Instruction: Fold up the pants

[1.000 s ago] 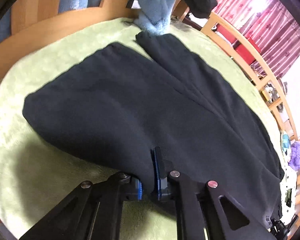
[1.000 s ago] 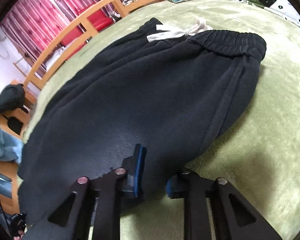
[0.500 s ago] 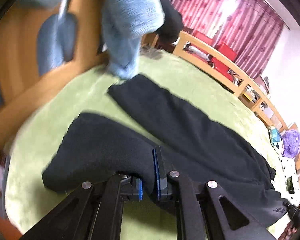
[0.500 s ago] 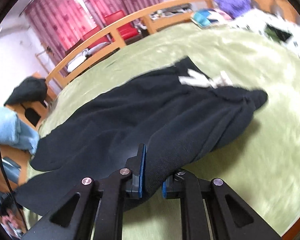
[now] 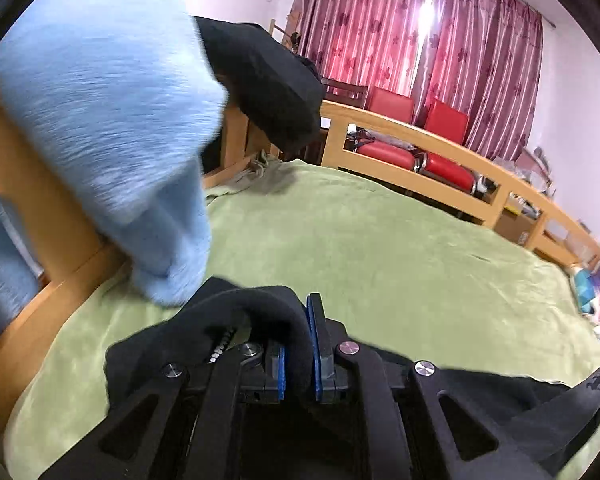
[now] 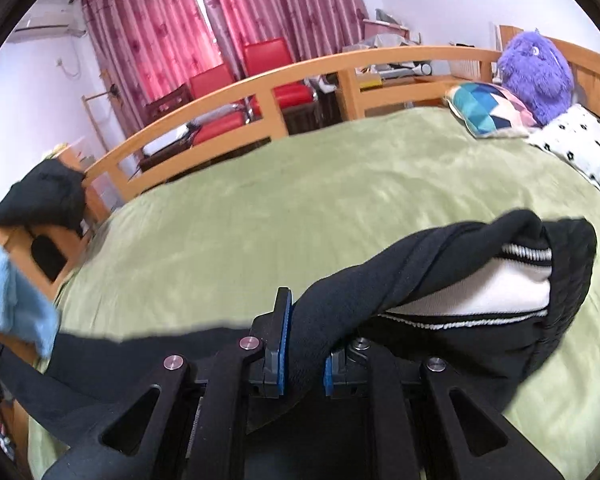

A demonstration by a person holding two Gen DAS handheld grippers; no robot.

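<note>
Above the green bed [image 6: 300, 208] both tongs hold the black pants [image 6: 420, 280] in the air. The left tongs [image 5: 298, 350] are closed on a fold of the dark cloth, which bulges up between the blue pads and hangs down toward the blanket. The right tongs [image 6: 304, 354] are closed on the cloth as well; to their right the waistband end droops, and its white inner lining [image 6: 472, 292] is turned out. One strip of the pants runs away to the left in the right wrist view, low over the blanket; whether it touches the bed I cannot tell.

I judge that the step in hand is to carry one side of the pants over the other. To do it well, both tongs should travel together at the same height, so the cloth between them stays taut and flat. The grip must not loosen before the cloth lies down, because thick fleece slips easily. The blue blanket [image 5: 112, 128] on the wooden footboard [image 5: 60, 240] hangs close to the left tongs, so that side should keep away from it. When lowering, the edges should meet each other, and the white lining should go back inside.
</note>
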